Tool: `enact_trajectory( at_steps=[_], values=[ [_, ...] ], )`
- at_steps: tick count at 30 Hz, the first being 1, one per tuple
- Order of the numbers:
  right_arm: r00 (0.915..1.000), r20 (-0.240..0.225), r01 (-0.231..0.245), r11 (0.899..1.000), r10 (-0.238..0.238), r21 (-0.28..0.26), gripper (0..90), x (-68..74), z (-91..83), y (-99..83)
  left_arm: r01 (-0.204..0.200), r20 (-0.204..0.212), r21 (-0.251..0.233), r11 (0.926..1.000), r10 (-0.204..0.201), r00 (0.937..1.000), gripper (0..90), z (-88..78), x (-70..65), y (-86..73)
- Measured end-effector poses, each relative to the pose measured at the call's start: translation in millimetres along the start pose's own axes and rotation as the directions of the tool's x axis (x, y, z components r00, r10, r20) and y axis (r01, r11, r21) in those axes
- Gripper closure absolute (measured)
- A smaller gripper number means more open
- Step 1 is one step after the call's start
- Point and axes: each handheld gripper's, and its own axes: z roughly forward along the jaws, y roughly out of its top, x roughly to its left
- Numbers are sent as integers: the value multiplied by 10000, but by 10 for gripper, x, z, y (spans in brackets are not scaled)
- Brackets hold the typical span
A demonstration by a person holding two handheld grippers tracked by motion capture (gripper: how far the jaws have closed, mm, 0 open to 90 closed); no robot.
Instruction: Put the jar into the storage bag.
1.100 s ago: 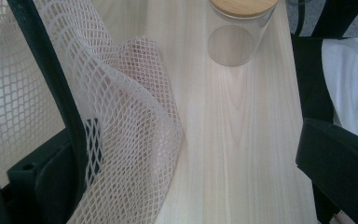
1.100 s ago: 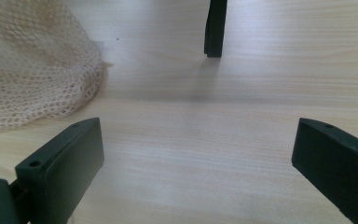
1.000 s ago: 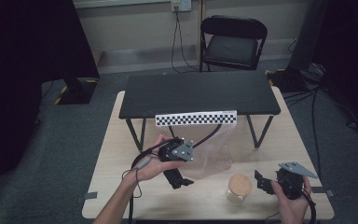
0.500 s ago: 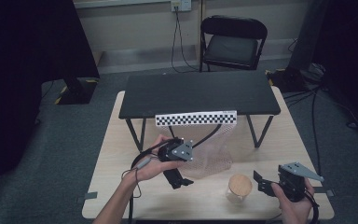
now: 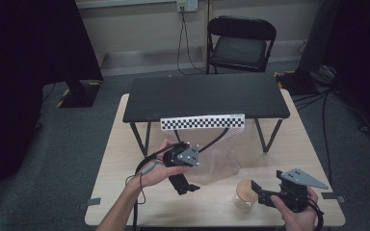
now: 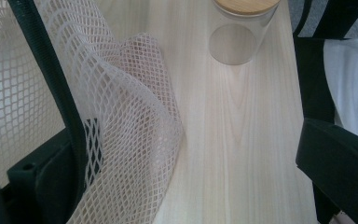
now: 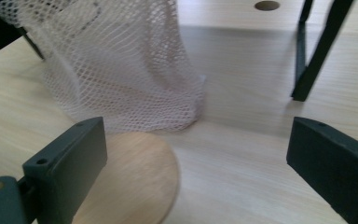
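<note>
Two grippers in play. Left gripper (image 5: 185, 185) sits mid-table at the near-left edge of the mesh bag (image 5: 217, 156). In the left gripper view the net (image 6: 121, 116) drapes over its left jaw, right jaw stands well apart w/ bare wood between, so it isn't pinching; looks like it's hooking the bag mouth open, but can't tell if the mesh is truly caught.

Right gripper (image 5: 260, 192) is near-right, held just right of the jar (image 5: 244, 195), which stands upright on the table (image 5: 139, 207), near side of the bag, not touching it as far as I can see. Jaws are wide apart and have just been closing a bit, nothing between them: in the right gripper view the wooden lid (image 7: 135, 177) lies low and blurred by the left jaw, not in the gap.

Step, my read: bag being held open, jar pick not yet made. Jar goes into the bag, prob.

Next move needs:
- right gripper lined up so jar body sits between both jaws, below the lid
- squeeze on glass = slippery, grip square, not on the lid rim
- lift, carry far-left to the bag mouth
- left keeps the mouth spread; mesh is floppy, could snag the jar edge.
</note>
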Motion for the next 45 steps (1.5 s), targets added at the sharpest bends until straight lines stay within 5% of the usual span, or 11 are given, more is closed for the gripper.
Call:
enact_trajectory(
  at_steps=[20,45],
  values=[
    [9936,-812,887,9882,-789,1248,106,280,155,-108,37,-35,53,10000,-37,10000,4,7,0,-2],
    [9855,-319,1691,9549,-1664,2442,235,361,338,-203,66,-88,152,9999,-65,9999,4,16,-1,-1]
  ],
)
